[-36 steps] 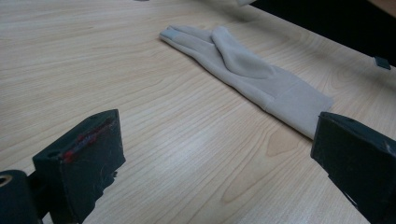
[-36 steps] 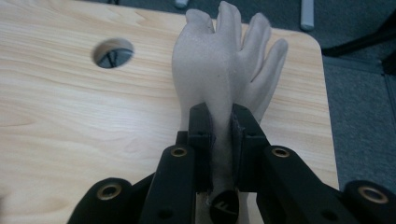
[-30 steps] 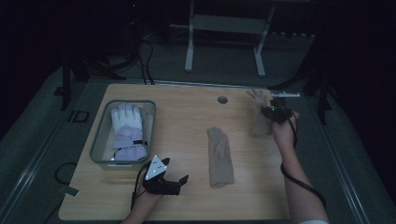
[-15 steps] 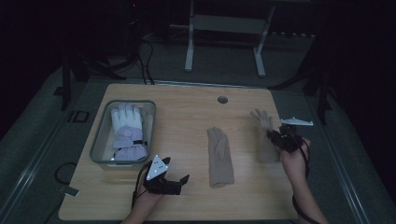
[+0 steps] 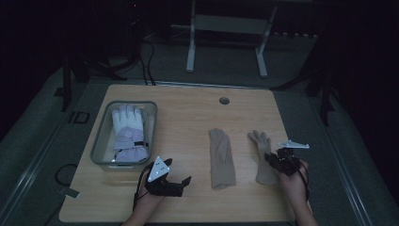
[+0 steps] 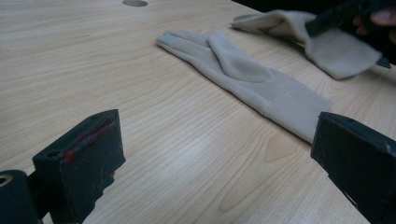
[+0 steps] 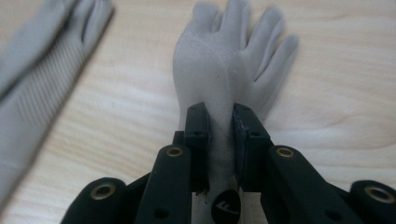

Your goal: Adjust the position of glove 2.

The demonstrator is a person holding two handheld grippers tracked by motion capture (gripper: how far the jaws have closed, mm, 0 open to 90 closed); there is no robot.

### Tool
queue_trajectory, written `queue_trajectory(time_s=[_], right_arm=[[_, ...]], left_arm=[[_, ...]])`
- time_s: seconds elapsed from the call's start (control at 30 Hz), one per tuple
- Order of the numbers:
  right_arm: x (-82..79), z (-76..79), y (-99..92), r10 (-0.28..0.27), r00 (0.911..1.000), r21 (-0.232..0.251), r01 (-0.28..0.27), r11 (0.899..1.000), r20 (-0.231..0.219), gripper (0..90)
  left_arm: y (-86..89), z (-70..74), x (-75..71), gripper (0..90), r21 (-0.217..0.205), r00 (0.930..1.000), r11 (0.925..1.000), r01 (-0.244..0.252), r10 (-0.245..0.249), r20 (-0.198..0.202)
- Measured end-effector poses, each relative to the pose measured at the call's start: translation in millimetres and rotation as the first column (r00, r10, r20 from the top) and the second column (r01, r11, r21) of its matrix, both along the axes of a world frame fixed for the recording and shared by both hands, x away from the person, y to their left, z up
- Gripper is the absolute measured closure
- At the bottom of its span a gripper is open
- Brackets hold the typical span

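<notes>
Two beige gloves lie on the wooden table. One beige glove (image 5: 221, 157) (image 6: 243, 70) (image 7: 32, 70) lies flat at the middle, fingers pointing away. The second beige glove (image 5: 261, 146) (image 7: 233, 51) (image 6: 336, 51) rests to its right, fingers spread on the wood. My right gripper (image 5: 275, 160) (image 7: 219, 116) is shut on its cuff; the jaws have just been easing open slightly, and the cuff is still pinched between the pads. My left gripper (image 5: 181, 184) (image 6: 219, 154) is open and holds nothing, low over the table's front left and facing the middle glove.
A clear plastic bin (image 5: 101, 141) at the table's left holds a white and lilac padded glove (image 5: 127, 132). A round cable hole (image 5: 224, 100) sits near the far edge. Bare wood stretches between the bin and the gloves. A metal stand's legs (image 5: 190, 47) rise beyond the table.
My right gripper has carried the second glove from the far right corner back toward the person and down, laying it on the table beside the first glove. The left gripper has stayed put.
</notes>
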State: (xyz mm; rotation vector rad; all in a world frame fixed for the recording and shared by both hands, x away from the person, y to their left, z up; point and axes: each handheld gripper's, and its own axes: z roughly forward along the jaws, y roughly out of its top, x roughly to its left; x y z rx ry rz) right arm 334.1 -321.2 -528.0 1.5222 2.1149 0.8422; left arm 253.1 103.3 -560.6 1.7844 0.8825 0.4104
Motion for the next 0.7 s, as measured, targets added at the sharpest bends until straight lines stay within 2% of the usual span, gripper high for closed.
queue_trajectory(time_s=[0.17, 0.23, 0.33, 0.4, 0.43, 0.53, 0.67, 0.7], right_arm=[[1.6, -11.7, 9.5, 0.033, 0.9991, -0.038, -0.034, 0.999, -0.026, 72.8], [1.4, -14.2, 12.2, 0.046, 0.9985, -0.046, -0.047, 0.998, -0.031, 65.7], [2.0, -7.3, 11.3, 0.057, 0.9982, -0.032, -0.057, 0.998, -0.017, 52.0], [2.4, -4.9, 10.6, 0.053, 0.9985, -0.027, -0.053, 0.998, -0.012, 52.0], [3.5, 1.1, 7.8, 0.058, 0.9983, -0.014, -0.058, 0.998, 0.005, 42.6], [4.9, 3.2, 6.2, 0.052, 0.9985, -0.021, -0.052, 0.998, 0.014, 40.2], [8.7, -6.2, 5.2, 0.053, 0.9985, -0.043, -0.053, 0.998, 0.009, 40.1], [9.9, -9.4, 5.2, 0.053, 0.9986, -0.064, -0.052, 0.997, 0.007, 40.1]], left_arm=[[0.1, 0.4, -0.5, 2.9, -0.002, 1.0, 1.0, 0.002, -0.002, 0.004], [0.7, 0.7, -0.7, 2.8, -0.003, 1.0, 1.0, 0.002, -0.002, 0.004], [1.6, 1.2, -0.6, 2.9, -0.006, 1.0, 1.0, 0.001, -0.001, 0.004], [1.6, 1.2, -0.6, 2.8, -0.006, 1.0, 1.0, 0.001, -0.001, 0.004], [1.5, 1.4, -0.7, 2.8, -0.005, 1.0, 1.0, 0.003, -0.003, 0.006], [0.7, 1.6, -1.1, 2.8, -0.001, 1.0, 1.0, 0.005, -0.005, 0.006], [0.5, 2.1, -1.3, 2.8, -0.005, 1.0, 1.0, 0.005, -0.005, 0.008], [0.8, 2.2, -1.3, 2.8, -0.005, 1.0, 1.0, 0.005, -0.005, 0.008]])
